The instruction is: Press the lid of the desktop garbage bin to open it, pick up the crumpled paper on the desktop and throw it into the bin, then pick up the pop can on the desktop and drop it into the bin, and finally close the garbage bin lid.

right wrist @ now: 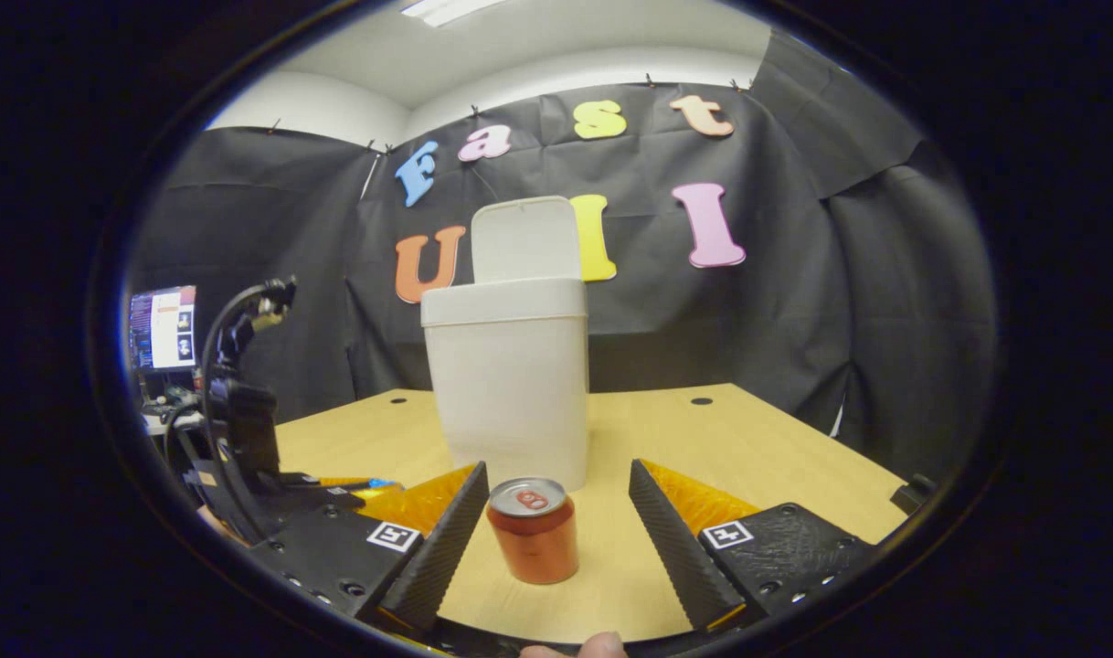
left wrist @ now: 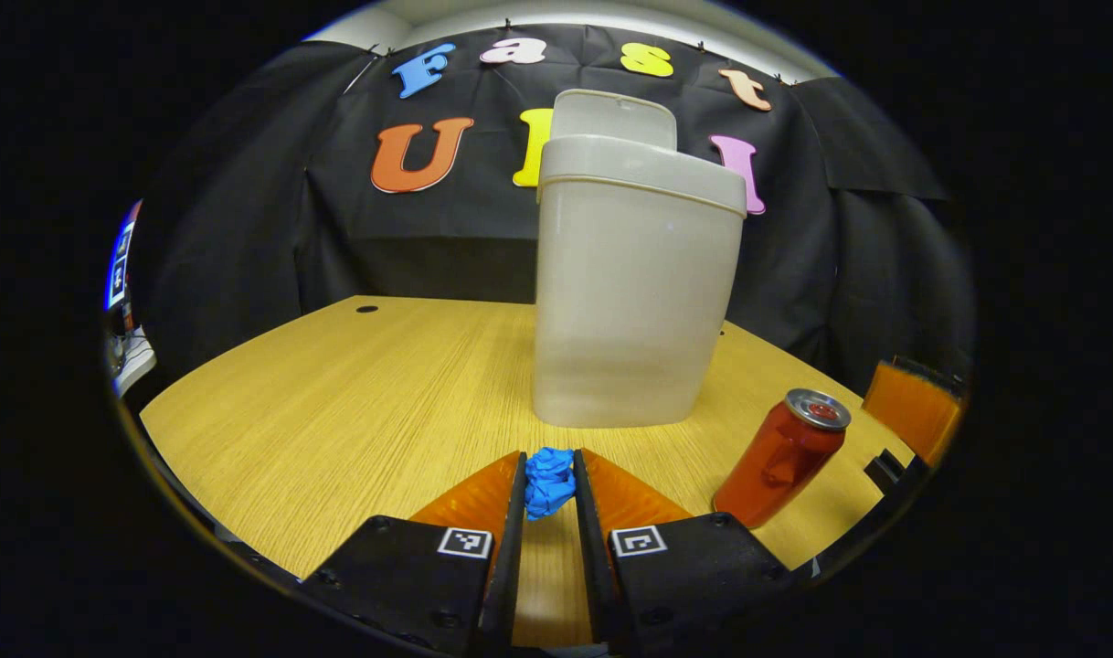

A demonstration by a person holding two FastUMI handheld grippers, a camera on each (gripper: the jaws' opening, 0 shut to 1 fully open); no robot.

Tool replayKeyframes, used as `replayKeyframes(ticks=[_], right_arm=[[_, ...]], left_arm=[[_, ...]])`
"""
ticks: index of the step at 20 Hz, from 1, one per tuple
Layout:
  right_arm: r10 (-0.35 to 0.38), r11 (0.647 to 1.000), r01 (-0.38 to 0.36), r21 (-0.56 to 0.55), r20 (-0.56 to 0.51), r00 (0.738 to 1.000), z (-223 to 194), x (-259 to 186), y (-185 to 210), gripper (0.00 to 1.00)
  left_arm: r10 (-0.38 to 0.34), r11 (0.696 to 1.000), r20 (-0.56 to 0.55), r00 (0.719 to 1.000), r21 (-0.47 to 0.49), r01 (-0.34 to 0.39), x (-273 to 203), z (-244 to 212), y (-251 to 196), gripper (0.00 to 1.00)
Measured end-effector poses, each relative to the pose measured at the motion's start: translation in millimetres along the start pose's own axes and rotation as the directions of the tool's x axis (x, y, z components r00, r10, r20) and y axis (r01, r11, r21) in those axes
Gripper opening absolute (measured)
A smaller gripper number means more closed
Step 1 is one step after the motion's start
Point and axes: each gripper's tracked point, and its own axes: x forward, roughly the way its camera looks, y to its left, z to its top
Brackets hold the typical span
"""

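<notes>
Blue crumpled paper [left wrist: 549, 482]: clamped between left gripper [left wrist: 549, 501] jaws, before open-lidded bin [left wrist: 634, 283].
Red pop can [right wrist: 532, 543]: upright on bench [right wrist: 757, 448], between right gripper [right wrist: 553, 525] jaws, spread apart.

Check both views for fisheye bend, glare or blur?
Left gripper view: wooden tabletop edge bows strongly, translucent white plastic bin leans, crumpled blue paper sharp. Right gripper view: bright ceiling light at top, red metal pop can crisp with soft sheen.
</notes>
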Motion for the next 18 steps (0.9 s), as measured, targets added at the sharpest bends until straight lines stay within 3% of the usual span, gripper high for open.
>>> replayKeyframes(ticks=[6, 18], right_arm=[[0.006, 0.999, -0.009, -0.05, -0.054, 0.999, -25.4, 9.3, 12.4, 0.96], [-0.009, 1.0, 0.009, -0.005, -0.217, 0.976, -79.5, 36.1, 10.8, 0.96]], left_arm=[[0.003, 1.0, 0.075, 0.997, 0.006, -0.004, -13.5, 31.6, 11.2, 0.33], [0.004, 1.0, 0.162, 0.987, 0.009, -0.006, -27.8, 69.9, 24.1, 0.33]])
